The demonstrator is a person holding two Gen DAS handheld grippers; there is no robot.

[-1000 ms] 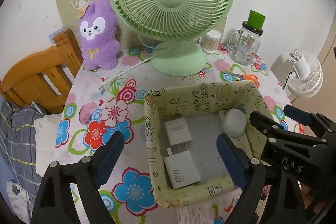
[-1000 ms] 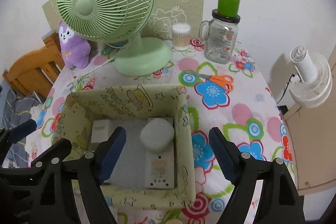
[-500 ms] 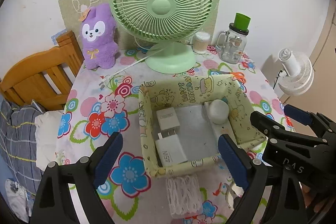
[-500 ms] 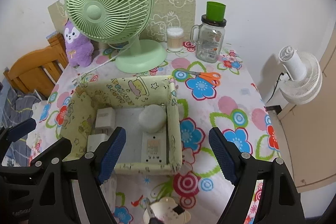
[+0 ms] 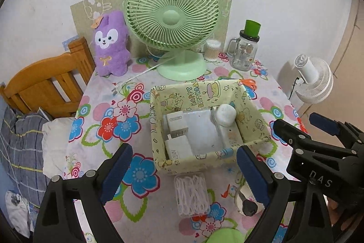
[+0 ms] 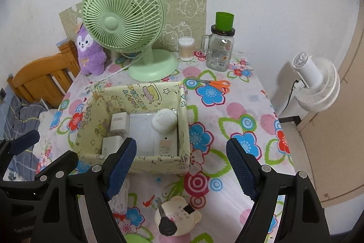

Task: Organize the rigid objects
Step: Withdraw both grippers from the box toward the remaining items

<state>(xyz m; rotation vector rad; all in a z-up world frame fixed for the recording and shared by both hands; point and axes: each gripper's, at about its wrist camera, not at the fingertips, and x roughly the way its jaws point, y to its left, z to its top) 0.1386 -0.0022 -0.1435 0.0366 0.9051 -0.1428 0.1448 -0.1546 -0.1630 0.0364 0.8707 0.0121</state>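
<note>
The left gripper (image 5: 184, 171) stood wide open with nothing between its blue pads, and it hovered above the near part of the tabletop (image 5: 95, 111). The right gripper (image 6: 182, 165) was wide open and empty too. In the left wrist view the right gripper showed at the right edge, beside the left one.

Just beyond the left gripper, between its fingers, lay a clear case (image 5: 191, 195) of white cotton swabs on the flowered cloth. To the right of it was a small round cream thing (image 6: 177, 215) with a dark key-like piece on it; I could not tell what it was.

Farther on, in the middle of the tabletop, stood the box (image 5: 198, 159), open at the top and covered with yellow cartoon paper. It was ahead of both grippers and apart from them. Inside it, along the left wall, lay two white chargers (image 5: 177, 129), one behind the other. Along the right wall lay a flat white device (image 6: 165, 142), and a round white thing (image 6: 164, 121) rested on its far end.

Behind the box, to the right, orange scissors (image 6: 216, 84) lay on the cloth. At the far edge stood a green fan (image 5: 171, 19), a purple plush (image 5: 111, 44) at its left, and a swab jar (image 6: 186, 48) and a glass mug (image 6: 219, 51) with a green cup on top at its right.
</note>
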